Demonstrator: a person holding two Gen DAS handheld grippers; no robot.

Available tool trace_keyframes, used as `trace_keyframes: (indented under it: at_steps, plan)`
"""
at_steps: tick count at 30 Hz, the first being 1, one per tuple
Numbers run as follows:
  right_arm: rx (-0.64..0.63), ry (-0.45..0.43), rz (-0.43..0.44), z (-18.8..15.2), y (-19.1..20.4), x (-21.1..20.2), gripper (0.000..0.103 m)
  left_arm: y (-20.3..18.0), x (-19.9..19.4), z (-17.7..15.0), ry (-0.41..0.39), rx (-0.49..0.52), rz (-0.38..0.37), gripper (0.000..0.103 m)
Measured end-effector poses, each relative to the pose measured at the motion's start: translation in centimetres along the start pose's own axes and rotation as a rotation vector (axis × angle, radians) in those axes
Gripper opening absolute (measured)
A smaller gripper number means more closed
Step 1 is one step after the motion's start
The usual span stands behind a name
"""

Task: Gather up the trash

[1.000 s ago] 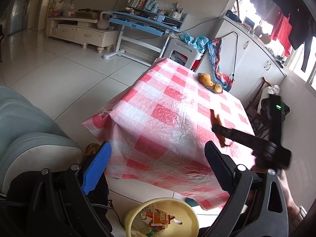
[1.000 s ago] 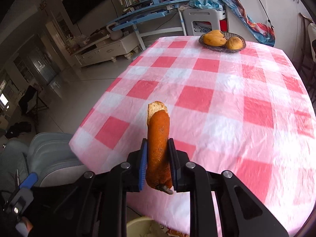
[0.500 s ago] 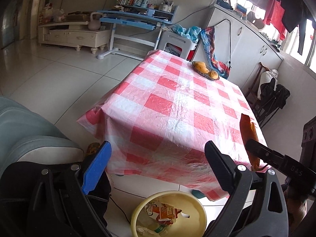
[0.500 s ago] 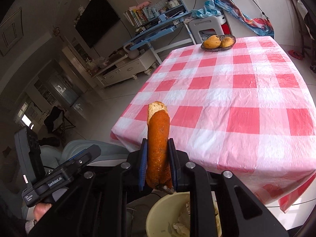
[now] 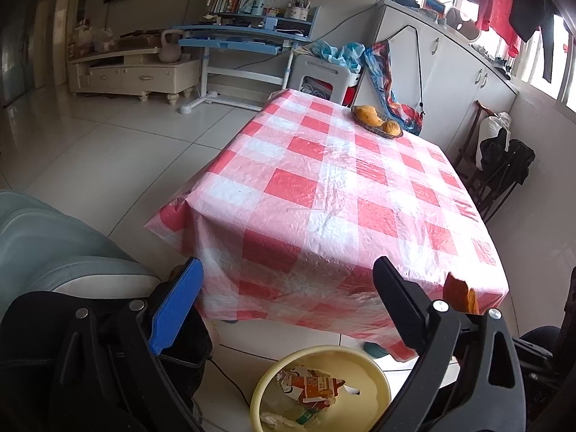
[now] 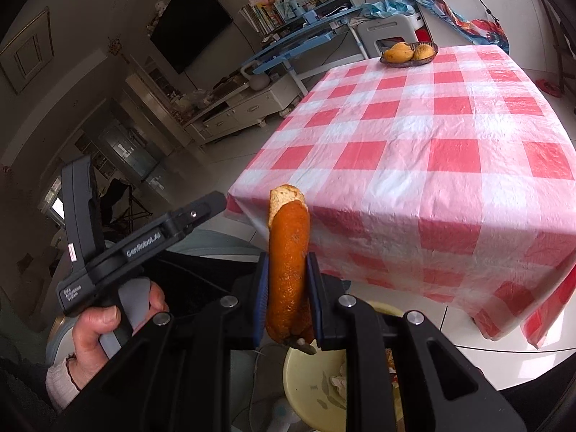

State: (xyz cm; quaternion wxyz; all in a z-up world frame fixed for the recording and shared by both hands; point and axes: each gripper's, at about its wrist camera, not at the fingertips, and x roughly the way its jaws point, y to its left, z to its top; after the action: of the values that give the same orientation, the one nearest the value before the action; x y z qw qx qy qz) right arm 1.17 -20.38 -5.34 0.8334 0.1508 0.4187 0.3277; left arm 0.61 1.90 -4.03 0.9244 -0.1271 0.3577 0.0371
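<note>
Clamping an upright orange peel (image 6: pixel 288 266) lower centre of frame, right gripper (image 6: pixel 286 302) fingers pinch it above the yellow trash bin (image 6: pixel 309 378). Left gripper (image 5: pixel 288 309) fingers apart, empty, above that bin (image 5: pixel 320 388), near the checkered bench (image 5: pixel 324 194).

Two tongs: the left tongs (image 5: pixel 288 306), fingers spread with nothing between them, and the right tongs (image 6: pixel 287 298), clamped on the one orange peel (image 6: pixel 289 270). One hand (image 6: pixel 108 327) visible, on the grip of the left tongs. One counter (image 5: pixel 342 194) under one red-and-white checked cloth. One fruit bowl (image 5: pixel 376 118) on the counter, holding two fruits that can be made out. One yellow bin (image 5: pixel 320 388) on the floor, with several scraps inside, including one printed wrapper (image 5: pixel 311 385); their exact count cannot be told. One pale grey kettlebell (image 5: pixel 169 47). One white stool (image 5: pixel 324 79).
</note>
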Motion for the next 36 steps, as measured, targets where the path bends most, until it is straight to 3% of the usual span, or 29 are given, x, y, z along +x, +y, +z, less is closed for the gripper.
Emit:
trace_keyframes:
  at_steps: [13, 19, 23, 28, 34, 36]
  plan:
    - [-0.050, 0.134, 0.014, -3.2, 1.4, 1.9, 0.021, -0.1, -0.1, 0.2, -0.003, 0.012, 0.007, 0.092]
    - [-0.124, 0.216, -0.039, -4.7, 2.4, 3.2, 0.024, -0.6, -0.2, 0.3, -0.006, 0.034, 0.011, 0.092]
    - [-0.118, 0.211, -0.073, -4.9, 2.2, 2.9, 0.043, -1.2, -0.4, 0.3, -0.012, 0.062, 0.010, 0.092]
    - [-0.099, 0.105, -0.156, -4.2, 1.6, 1.2, 0.065, -2.5, -1.2, 0.3, -0.046, 0.117, 0.004, 0.092]
    - [-0.144, -0.220, -0.541, -2.7, 2.3, -4.0, 0.088, -3.8, -3.5, 0.6, -0.131, 0.175, -0.022, 0.094]
    - [-0.190, -0.326, -0.617, -2.4, 3.2, -5.6, 0.093, -3.9, -4.4, 0.8, -0.168, 0.190, -0.028, 0.095]
